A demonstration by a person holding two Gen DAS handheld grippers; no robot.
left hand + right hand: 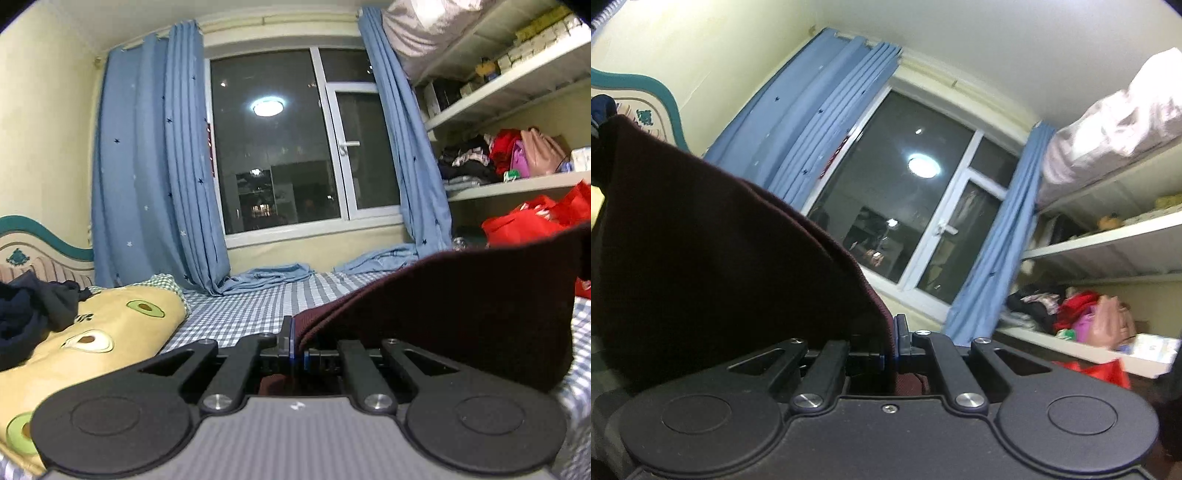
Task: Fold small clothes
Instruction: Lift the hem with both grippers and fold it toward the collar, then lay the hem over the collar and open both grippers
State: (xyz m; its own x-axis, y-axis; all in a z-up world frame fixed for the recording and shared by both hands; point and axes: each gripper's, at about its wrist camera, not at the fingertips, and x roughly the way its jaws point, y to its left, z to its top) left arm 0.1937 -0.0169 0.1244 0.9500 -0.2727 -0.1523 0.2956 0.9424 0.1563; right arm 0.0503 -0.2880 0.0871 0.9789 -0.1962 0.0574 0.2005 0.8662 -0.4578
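A dark maroon garment (461, 306) is stretched between both grippers above the bed. My left gripper (297, 343) is shut on its ribbed edge, and the cloth runs up and to the right from the jaws. My right gripper (890, 339) is shut on the garment's other end (713, 258), which spreads up and to the left. The right gripper is tilted upward toward the window and ceiling. The lower part of the garment is hidden behind the gripper bodies.
The bed has a blue checked sheet (251, 314). A yellow avocado-print quilt (110, 332) with dark clothes (29, 310) lies at the left. Blue curtains (155, 166) frame the window. Shelves (517, 184) with clothes and red bags (535, 221) stand at the right.
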